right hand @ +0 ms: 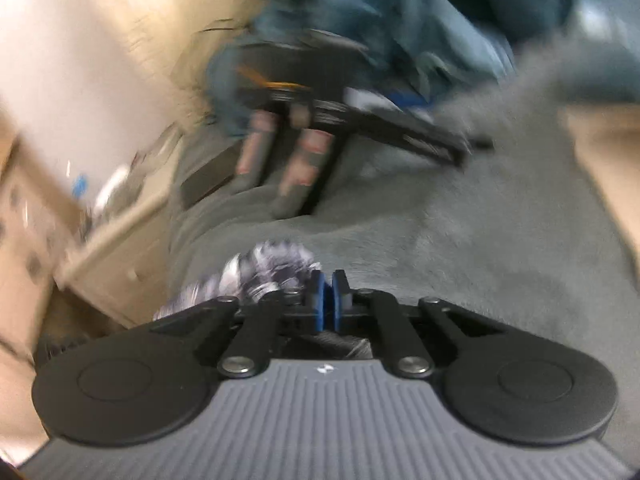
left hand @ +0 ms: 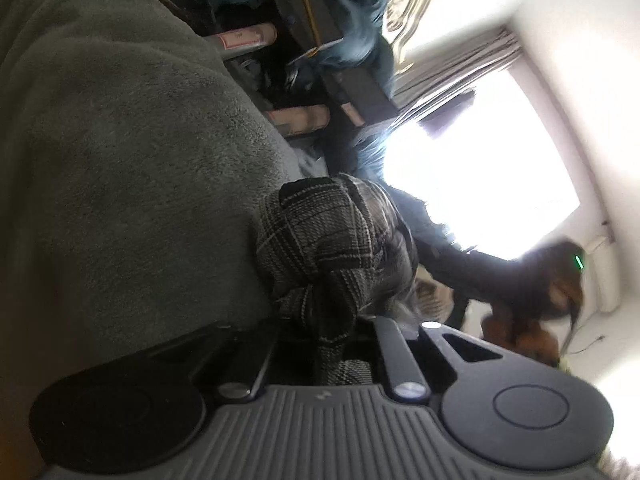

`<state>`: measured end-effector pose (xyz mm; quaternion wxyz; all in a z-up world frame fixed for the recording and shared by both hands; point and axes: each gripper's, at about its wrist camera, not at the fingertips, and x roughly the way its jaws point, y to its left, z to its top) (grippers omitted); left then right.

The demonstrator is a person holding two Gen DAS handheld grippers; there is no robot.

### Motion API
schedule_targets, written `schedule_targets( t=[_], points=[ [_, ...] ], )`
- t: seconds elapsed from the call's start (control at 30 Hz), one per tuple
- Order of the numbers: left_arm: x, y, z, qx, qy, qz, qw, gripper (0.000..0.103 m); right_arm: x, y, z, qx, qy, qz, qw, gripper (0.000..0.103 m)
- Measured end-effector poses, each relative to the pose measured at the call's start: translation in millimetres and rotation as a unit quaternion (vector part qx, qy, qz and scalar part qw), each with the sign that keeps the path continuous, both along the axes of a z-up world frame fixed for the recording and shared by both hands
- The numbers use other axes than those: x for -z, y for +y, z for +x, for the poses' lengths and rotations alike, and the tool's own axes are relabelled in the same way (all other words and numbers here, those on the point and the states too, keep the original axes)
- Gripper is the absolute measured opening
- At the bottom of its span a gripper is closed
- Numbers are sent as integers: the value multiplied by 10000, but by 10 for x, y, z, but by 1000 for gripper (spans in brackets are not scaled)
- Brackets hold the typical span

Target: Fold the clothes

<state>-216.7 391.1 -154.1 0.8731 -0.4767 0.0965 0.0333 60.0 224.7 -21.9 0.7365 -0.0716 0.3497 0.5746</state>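
A black-and-grey plaid garment (left hand: 320,240) lies bunched on a grey fleece blanket (left hand: 120,160). A strip of it runs down between the fingers of my left gripper (left hand: 332,320), which is shut on it; the cloth hides the fingertips. In the blurred right wrist view, the same plaid garment (right hand: 260,272) shows just left of my right gripper (right hand: 329,296). Its blue pads (right hand: 318,296) are pressed together, and plaid cloth shows behind them between the finger bases, so they seem to pinch an edge of it. The blanket (right hand: 440,232) spreads ahead.
A person's dark sleeve (left hand: 460,264) reaches in before a bright window (left hand: 480,168). Pinkish rolled tubes (right hand: 304,168), a black flat board (right hand: 400,124) and teal bedding (right hand: 400,20) lie at the blanket's far end. A pale wooden cabinet (right hand: 120,264) stands on the left.
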Motion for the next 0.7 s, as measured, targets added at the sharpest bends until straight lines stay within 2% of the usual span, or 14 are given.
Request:
schedule_targets(
  t=[0.1, 0.2, 0.27, 0.33, 0.4, 0.43, 0.47, 0.5, 0.53, 0.63, 0.67, 0.7],
  points=[
    [41, 22, -31, 60, -228, -11, 9997, 8, -29, -62, -476, -666, -558, -181, 9961, 1],
    [48, 36, -33, 103, -301, -7, 9995, 8, 11, -56, -841, -1004, -1161, -450, 9871, 1],
    [41, 25, -50, 115, -299, 35, 9995, 8, -6, -59, -916, -980, -1335, -446, 9852, 2],
    [36, 18, -54, 122, -301, 85, 9994, 8, -98, -74, -851, -759, -1373, -186, 9875, 2],
    [41, 22, -34, 122, -318, 110, 9994, 8, -202, -31, -635, -353, -1242, 91, 9916, 8],
    [45, 28, -16, 120, -326, 116, 9993, 8, -244, 13, -473, -201, -1028, 196, 9943, 22],
    [46, 27, -12, 115, -336, 124, 9993, 8, -244, 63, -307, -117, -767, 269, 9966, 47],
    [48, 25, -16, 115, -349, 127, 9992, 8, -237, 112, -144, -44, -503, 337, 9982, 59],
    [50, 23, -20, 114, -363, 131, 9992, 8, -184, 200, 27, -94, -122, 341, 9993, 66],
    [60, 33, -1, 129, -400, 144, 9990, 8, 78, 445, 411, -141, 950, -4, 9954, 66],
    [68, 18, -32, 139, -404, 147, 9990, 8, 158, 482, 456, -173, 1173, -107, 9929, 54],
    [75, 4, -61, 148, -408, 151, 9989, 8, 147, 449, 390, -249, 1057, -65, 9941, 40]
  ],
)
